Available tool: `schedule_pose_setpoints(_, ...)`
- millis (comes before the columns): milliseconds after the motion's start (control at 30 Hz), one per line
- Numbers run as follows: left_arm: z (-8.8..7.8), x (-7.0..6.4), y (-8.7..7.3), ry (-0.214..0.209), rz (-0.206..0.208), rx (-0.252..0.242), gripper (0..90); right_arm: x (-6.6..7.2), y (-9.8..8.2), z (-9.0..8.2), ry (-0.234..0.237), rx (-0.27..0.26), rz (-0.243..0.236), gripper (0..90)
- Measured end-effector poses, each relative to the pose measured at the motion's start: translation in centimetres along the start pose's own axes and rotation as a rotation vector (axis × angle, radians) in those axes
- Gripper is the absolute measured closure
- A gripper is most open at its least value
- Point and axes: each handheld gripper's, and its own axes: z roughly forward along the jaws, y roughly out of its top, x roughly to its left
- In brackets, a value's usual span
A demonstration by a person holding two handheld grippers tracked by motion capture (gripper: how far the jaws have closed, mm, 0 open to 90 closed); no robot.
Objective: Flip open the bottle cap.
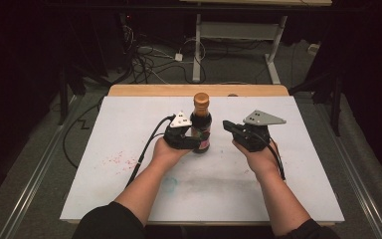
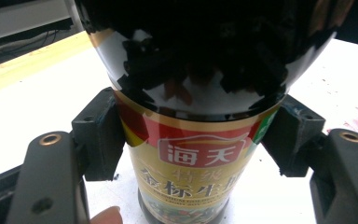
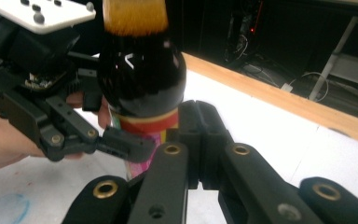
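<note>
High view: your left gripper [image 1: 195, 143] has its jaws clamped on the bottle [image 1: 201, 122], upright mid-worktop [image 1: 129, 134]; right gripper [image 1: 227, 125] jaws fully closed, empty, just beside it. Risk: low grip lets the glass tip if you nudge it

A white tabletop [image 1: 129, 129] with a light wooden strip [image 1: 144, 90] along its far edge stands in a dim room. Faint red specks [image 1: 115, 159] and a pale blue-green ring stain [image 1: 169, 184] mark the surface. Beyond the table, a tangle of black and white cables [image 1: 149, 59] lies on the grey floor [image 1: 40, 149]. A white metal desk frame [image 1: 238, 35] stands behind them. Dark curtains [image 1: 15, 59] close in both sides. Light falls brightly on the tabletop, and the surroundings stay in shadow.
</note>
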Motion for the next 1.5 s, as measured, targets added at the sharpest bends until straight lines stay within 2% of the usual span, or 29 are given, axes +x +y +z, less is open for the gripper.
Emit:
schedule_pose_setpoints(200,0.0,0.0,0.0,0.001,0.0,-0.001,29.0,0.0,1.5,-0.1,0.009,-0.02,-0.018,90.0)
schedule_pose_setpoints(300,0.0,0.0,0.0,0.001,0.001,-0.001,29.0,0.2,2.5,0.0,0.014,-0.026,-0.047,90.0)
schedule_pose_setpoints(900,0.0,-0.1,0.0,0.005,0.007,0.002,29.0,1.3,5.8,0.6,0.019,-0.037,-0.098,90.0)
schedule_pose_setpoints(933,-0.4,0.1,0.0,-0.004,0.061,0.05,29.0,1.4,5.9,0.6,0.018,-0.036,-0.103,90.0)
schedule_pose_setpoints(967,-0.4,0.2,0.0,-0.001,0.069,0.059,29.0,1.5,6.2,0.6,0.018,-0.035,-0.104,90.0)
schedule_pose_setpoints(1000,0.0,-0.2,0.0,0.01,0.006,0.005,29.0,1.5,6.2,0.6,0.018,-0.035,-0.104,90.0)
schedule_pose_setpoints(1067,-0.1,-0.3,-0.1,0.012,0.01,0.004,29.0,1.5,6.6,0.6,0.023,-0.034,-0.103,90.0)
schedule_pose_setpoints(1100,-0.4,0.1,0.0,0.003,0.072,0.057,29.0,1.6,6.8,0.6,0.026,-0.03,-0.102,90.0)
schedule_pose_setpoints(1167,-0.5,0.1,0.0,0.004,0.08,0.061,29.0,1.6,7.1,0.6,0.029,-0.025,-0.107,90.0)
schedule_pose_setpoints(1233,-0.4,0.1,0.0,0.004,0.07,0.055,29.1,1.7,7.4,0.7,0.026,-0.011,-0.116,90.0)
schedule_pose_setpoints(1267,0.0,-0.2,-0.1,0.014,0.014,0.003,29.0,1.8,7.5,0.7,0.03,-0.01,-0.115,90.0)
schedule_pose_setpoints(1500,0.0,-0.3,-0.1,0.013,0.012,0.002,29.1,2.0,7.9,0.9,0.032,0.01,-0.132,90.0)
